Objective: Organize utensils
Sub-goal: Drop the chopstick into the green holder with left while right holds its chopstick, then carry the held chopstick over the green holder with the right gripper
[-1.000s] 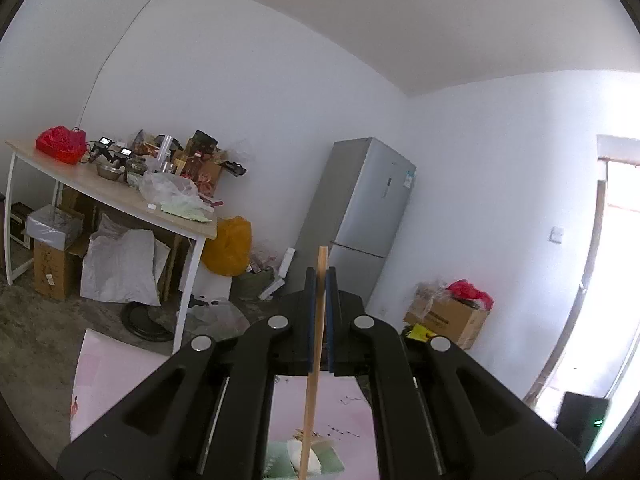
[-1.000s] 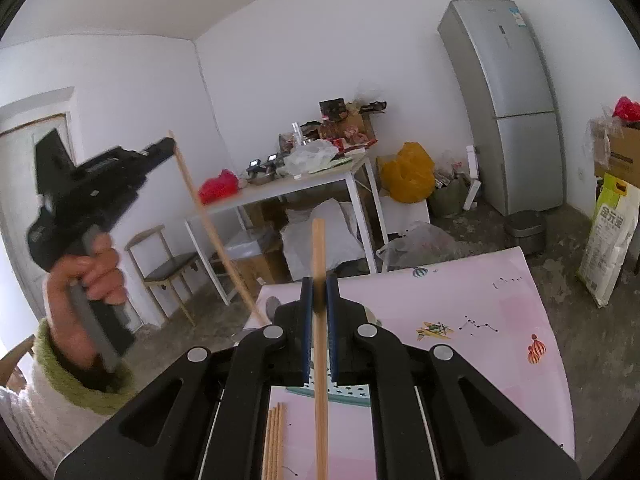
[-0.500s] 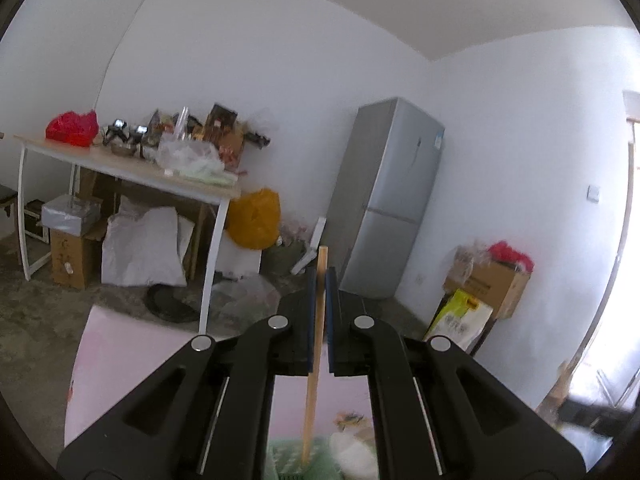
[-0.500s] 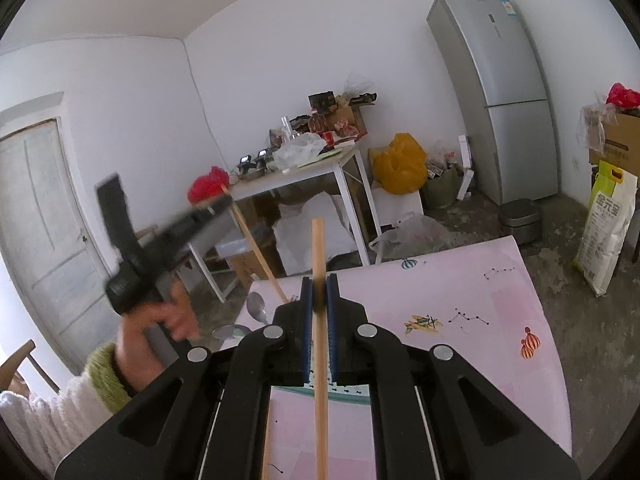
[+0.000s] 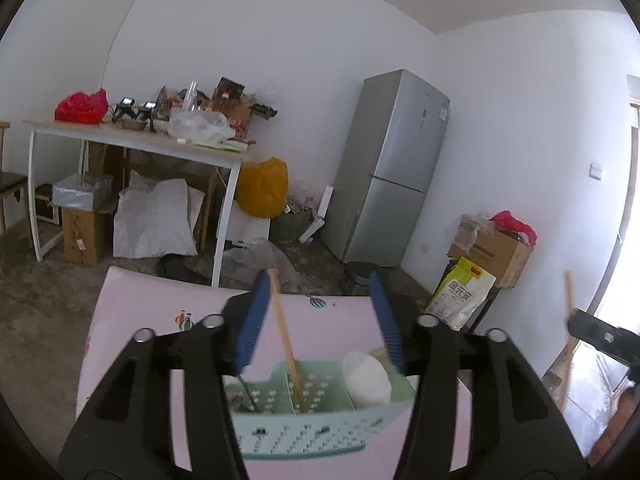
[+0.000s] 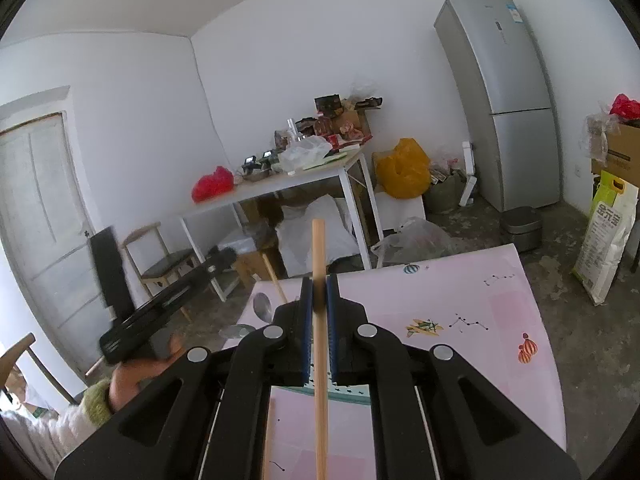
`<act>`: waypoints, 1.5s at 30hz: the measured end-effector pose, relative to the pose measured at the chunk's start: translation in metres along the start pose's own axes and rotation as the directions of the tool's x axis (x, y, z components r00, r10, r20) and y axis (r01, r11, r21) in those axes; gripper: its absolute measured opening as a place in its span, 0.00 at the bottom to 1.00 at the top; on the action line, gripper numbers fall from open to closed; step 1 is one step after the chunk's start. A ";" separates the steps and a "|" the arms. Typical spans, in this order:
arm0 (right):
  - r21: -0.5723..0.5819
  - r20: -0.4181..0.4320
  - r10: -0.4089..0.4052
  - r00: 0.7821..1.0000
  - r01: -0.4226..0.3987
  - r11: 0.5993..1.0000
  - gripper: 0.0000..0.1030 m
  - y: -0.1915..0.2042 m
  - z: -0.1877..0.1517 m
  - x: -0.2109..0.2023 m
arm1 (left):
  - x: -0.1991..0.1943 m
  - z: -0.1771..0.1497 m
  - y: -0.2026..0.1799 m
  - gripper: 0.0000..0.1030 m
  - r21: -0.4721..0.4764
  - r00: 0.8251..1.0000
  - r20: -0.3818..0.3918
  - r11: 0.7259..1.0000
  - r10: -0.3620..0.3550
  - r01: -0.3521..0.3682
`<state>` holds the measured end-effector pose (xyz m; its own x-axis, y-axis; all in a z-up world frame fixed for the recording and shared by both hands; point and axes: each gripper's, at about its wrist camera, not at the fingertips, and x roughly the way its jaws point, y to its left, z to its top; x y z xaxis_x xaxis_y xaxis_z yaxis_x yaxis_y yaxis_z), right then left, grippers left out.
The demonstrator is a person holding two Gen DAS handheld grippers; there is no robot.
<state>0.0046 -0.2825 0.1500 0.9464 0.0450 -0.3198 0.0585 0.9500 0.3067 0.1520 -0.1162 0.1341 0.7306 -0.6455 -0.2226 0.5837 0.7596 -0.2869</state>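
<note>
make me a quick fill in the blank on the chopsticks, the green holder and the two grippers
1. The chopstick between the left gripper's opening jaws stands in the ____ compartment of the green holder.
2. The right gripper is shut on a ____.
3. The white spoon sits in the holder's ____ compartment.
4. The holder rests on a ____ tablecloth.

Missing words: middle; chopstick; right; pink
</note>
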 end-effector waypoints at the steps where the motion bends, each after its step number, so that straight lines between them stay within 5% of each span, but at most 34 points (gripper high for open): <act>1: 0.001 -0.003 0.005 1.000 -0.005 1.000 0.07 0.000 0.000 0.002 | -0.008 -0.001 -0.001 0.55 -0.006 1.000 0.006 1.000 -0.002 0.002; 10: -0.014 -0.093 -0.009 0.996 0.007 1.000 0.07 0.011 0.001 0.033 | -0.061 -0.041 0.000 0.71 -0.034 0.998 -0.056 0.999 -0.003 0.001; 23: -0.029 -0.117 -0.046 0.992 0.042 0.999 0.07 0.047 0.004 0.054 | -0.075 -0.076 0.027 0.79 -0.060 0.988 -0.140 0.996 0.059 -0.068; 34: -0.032 -0.036 0.018 0.999 -0.019 0.999 0.07 0.054 0.028 0.065 | -0.073 -0.085 0.040 0.86 -0.019 0.975 -0.198 0.994 0.100 -0.106; 45: -0.041 0.037 0.079 0.996 -0.078 0.996 0.07 0.053 0.096 0.107 | -0.081 -0.099 0.059 0.90 -0.021 0.966 -0.227 0.991 0.125 -0.134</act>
<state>0.1392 -0.2568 0.2184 0.9592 0.1087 -0.2611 -0.0284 0.9555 0.2936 0.0919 -0.0275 0.0426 0.6981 -0.5464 -0.4627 0.4733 0.8371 -0.2744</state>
